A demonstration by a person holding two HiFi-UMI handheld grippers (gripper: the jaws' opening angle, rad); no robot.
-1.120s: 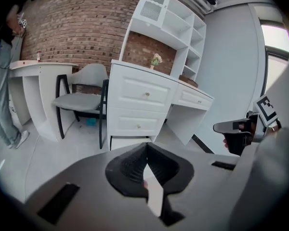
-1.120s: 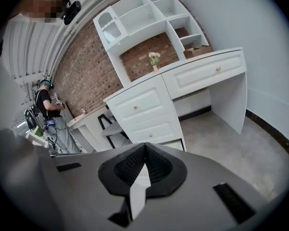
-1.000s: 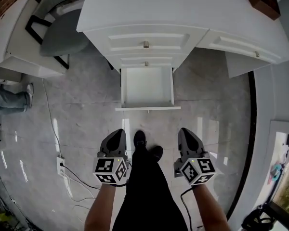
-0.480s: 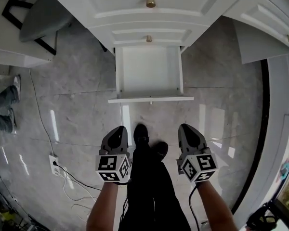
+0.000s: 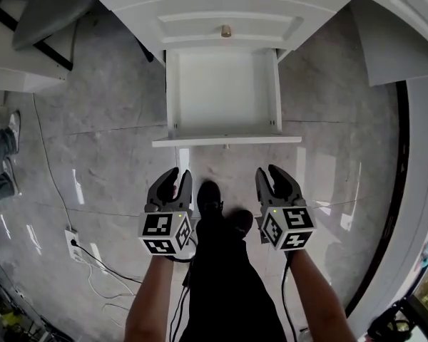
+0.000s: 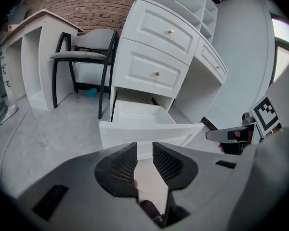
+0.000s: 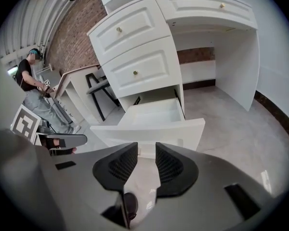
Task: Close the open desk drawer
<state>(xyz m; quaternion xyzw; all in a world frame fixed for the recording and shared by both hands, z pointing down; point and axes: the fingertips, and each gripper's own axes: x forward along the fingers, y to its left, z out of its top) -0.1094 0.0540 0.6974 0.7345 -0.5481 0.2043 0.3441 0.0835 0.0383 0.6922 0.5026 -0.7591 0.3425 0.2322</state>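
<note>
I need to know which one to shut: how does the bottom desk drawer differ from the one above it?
The bottom drawer is pulled out; the drawer above sits shut. The bottom drawer shows its bare white inside; the drawer above shows only its panelled front and brass knob. Both are white.

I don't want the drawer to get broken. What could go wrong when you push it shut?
Both the left gripper and right gripper are empty, jaws opening, short of the open drawer. A push on one corner of its front panel might skew and jam it. An open jaw could slip over the panel's thin top edge into the drawer. The person's shoe stands close before the drawer, so a step forward might bump it.
</note>
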